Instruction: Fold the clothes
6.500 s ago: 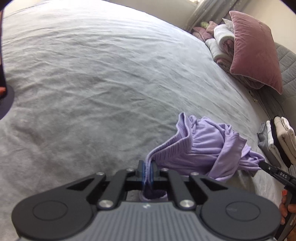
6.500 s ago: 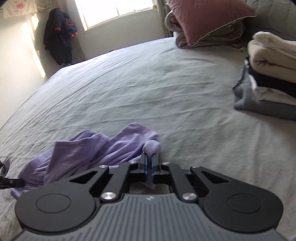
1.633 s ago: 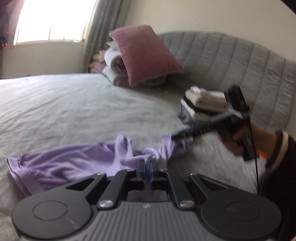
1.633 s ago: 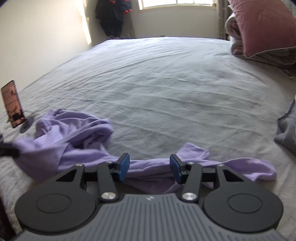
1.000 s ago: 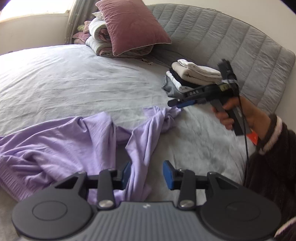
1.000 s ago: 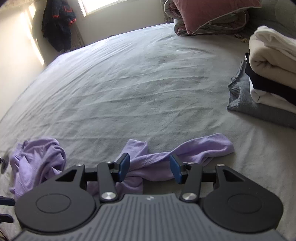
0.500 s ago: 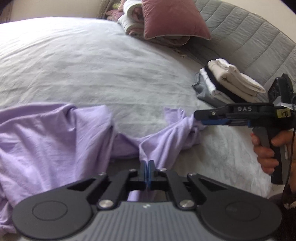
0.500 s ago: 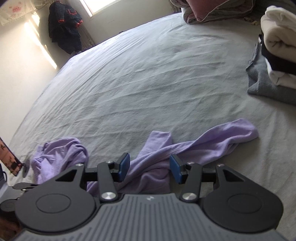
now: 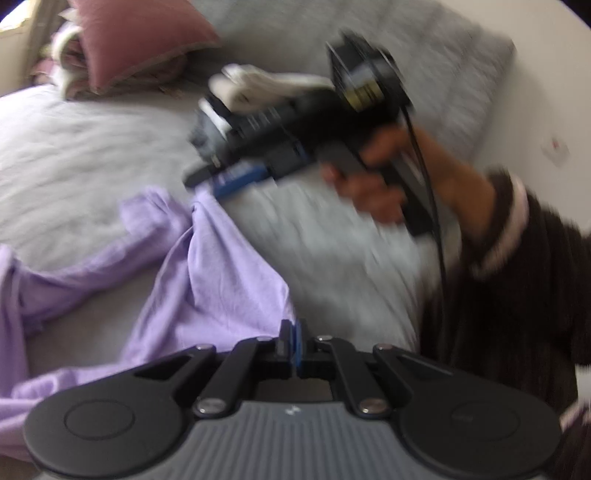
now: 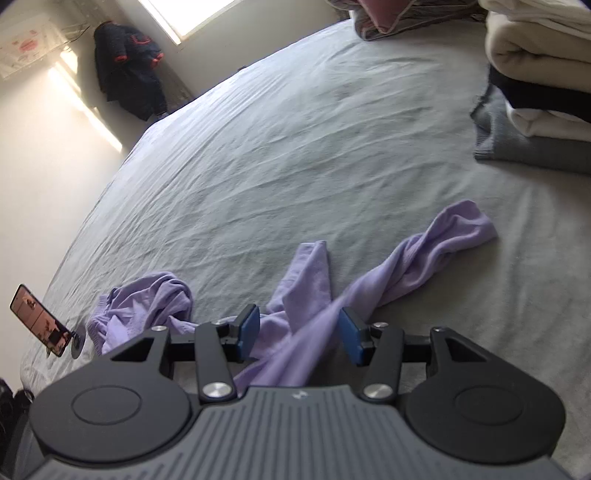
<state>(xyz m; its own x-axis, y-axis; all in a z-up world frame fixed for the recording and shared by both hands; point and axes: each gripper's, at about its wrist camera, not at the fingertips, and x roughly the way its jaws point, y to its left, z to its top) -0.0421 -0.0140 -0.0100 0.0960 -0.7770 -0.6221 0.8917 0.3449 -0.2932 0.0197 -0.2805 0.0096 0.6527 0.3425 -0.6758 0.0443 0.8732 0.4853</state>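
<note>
A crumpled lilac top (image 9: 207, 284) lies on the grey bed (image 9: 74, 147). My left gripper (image 9: 294, 332) is shut on an edge of the top and pulls the cloth taut toward me. My right gripper (image 10: 298, 328) is open, its blue pads on either side of a raised fold of the lilac top (image 10: 306, 314). In the left wrist view the right gripper (image 9: 207, 177) is blurred, held just above the cloth. One sleeve (image 10: 450, 229) trails to the right on the sheet.
A stack of folded clothes (image 10: 535, 92) sits at the right by the grey headboard (image 9: 443, 74). A pink pillow (image 9: 140, 33) lies on bedding at the far end. A phone on a stand (image 10: 40, 321) is at the bed's left edge. Dark clothes (image 10: 125, 85) hang near the window.
My left gripper closed on the top's edge and has pulled it closer and to the right. My right gripper stays open and has moved lower over the fold.
</note>
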